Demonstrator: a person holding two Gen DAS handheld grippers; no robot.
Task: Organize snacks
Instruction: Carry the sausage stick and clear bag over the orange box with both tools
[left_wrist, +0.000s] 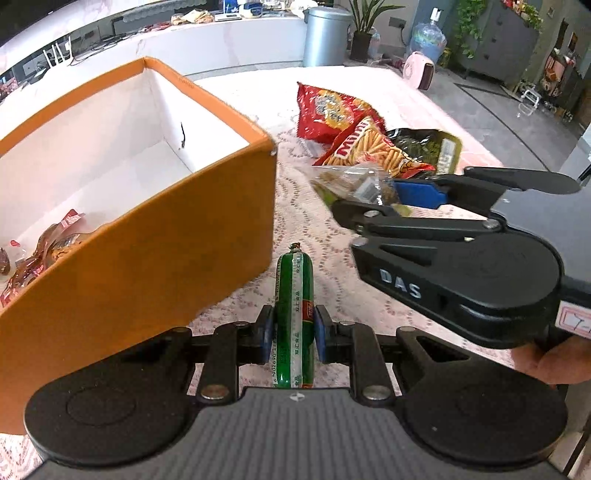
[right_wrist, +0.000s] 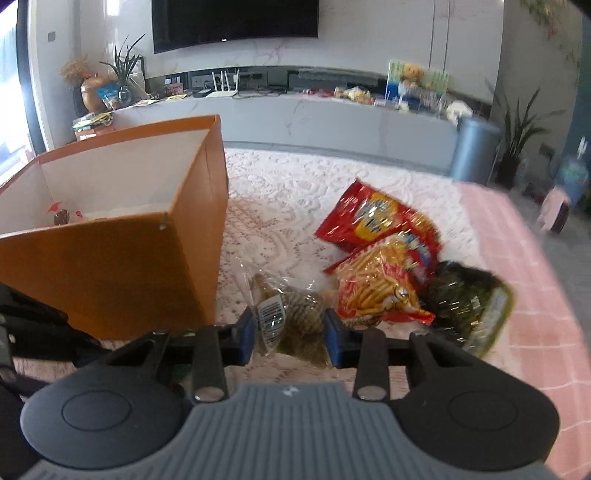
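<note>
My left gripper (left_wrist: 294, 334) is shut on a green sausage stick (left_wrist: 294, 295), held just right of the orange box (left_wrist: 147, 258). My right gripper (right_wrist: 290, 332) has its blue pads on both sides of a clear bag of greenish snacks (right_wrist: 291, 314) lying on the lace cloth; the same gripper (left_wrist: 373, 199) and bag (left_wrist: 354, 182) show in the left wrist view. The box (right_wrist: 122, 266) holds wrapped snacks (left_wrist: 40, 254) in one corner. A red chip bag (right_wrist: 373, 218), a fries bag (right_wrist: 380, 284) and a dark green bag (right_wrist: 469, 299) lie to the right.
The white lace cloth (left_wrist: 306, 229) covers the table, with pink checked cloth (right_wrist: 524, 280) at the right edge. A TV counter (right_wrist: 332, 118) and a grey bin (right_wrist: 474, 147) stand beyond the table.
</note>
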